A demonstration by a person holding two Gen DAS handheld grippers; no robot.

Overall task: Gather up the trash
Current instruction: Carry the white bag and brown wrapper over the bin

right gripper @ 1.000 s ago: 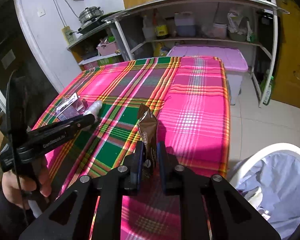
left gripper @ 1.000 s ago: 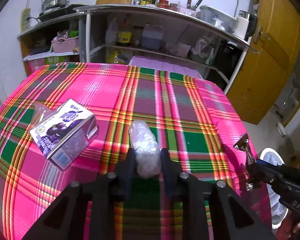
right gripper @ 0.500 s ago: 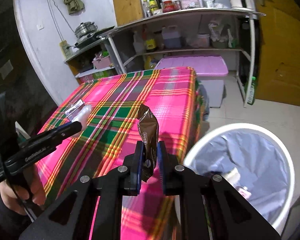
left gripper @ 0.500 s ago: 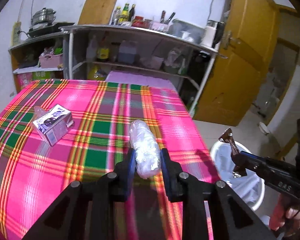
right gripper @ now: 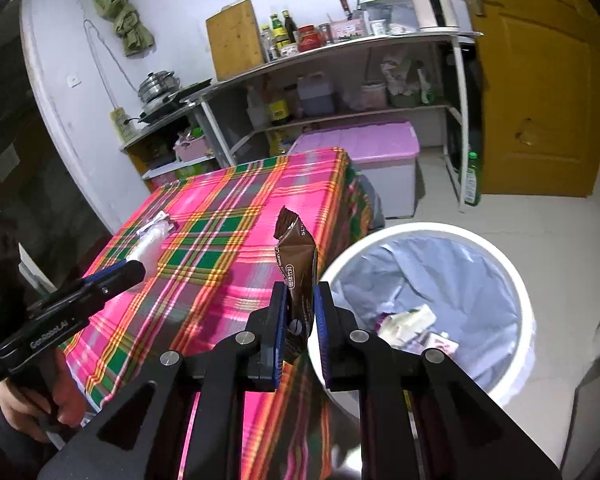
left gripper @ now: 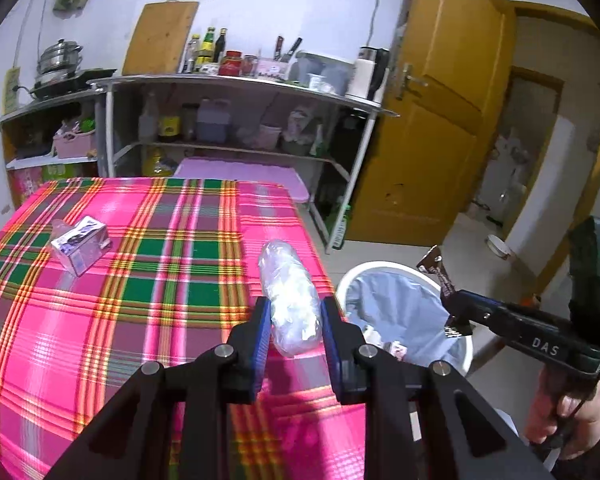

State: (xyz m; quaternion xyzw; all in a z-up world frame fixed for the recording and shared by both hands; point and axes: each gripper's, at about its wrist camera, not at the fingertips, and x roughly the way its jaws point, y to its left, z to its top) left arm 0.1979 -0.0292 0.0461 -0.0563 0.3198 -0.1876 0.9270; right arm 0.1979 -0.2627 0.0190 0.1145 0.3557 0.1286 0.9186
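Observation:
My left gripper (left gripper: 294, 312) is shut on a crumpled clear plastic bottle (left gripper: 288, 292) and holds it above the right edge of the plaid-covered table (left gripper: 148, 280). My right gripper (right gripper: 298, 296) is shut on a brown snack wrapper (right gripper: 298, 260) beside the rim of a white trash bin (right gripper: 516, 280) with a blue liner and some trash inside. The bin also shows in the left wrist view (left gripper: 384, 270), right of the table. A purple drink carton (left gripper: 82, 244) lies on the table's far left.
Metal shelves (left gripper: 236, 120) with bottles and jars stand behind the table. A pink-lidded storage box (right gripper: 364, 148) sits on the floor under them. A yellow wooden door (right gripper: 540, 80) is at the right. Tiled floor surrounds the bin.
Both grippers have moved back and to the right from over the table toward the bin, still holding the bottle and the wrapper. The bin has come fully into view.

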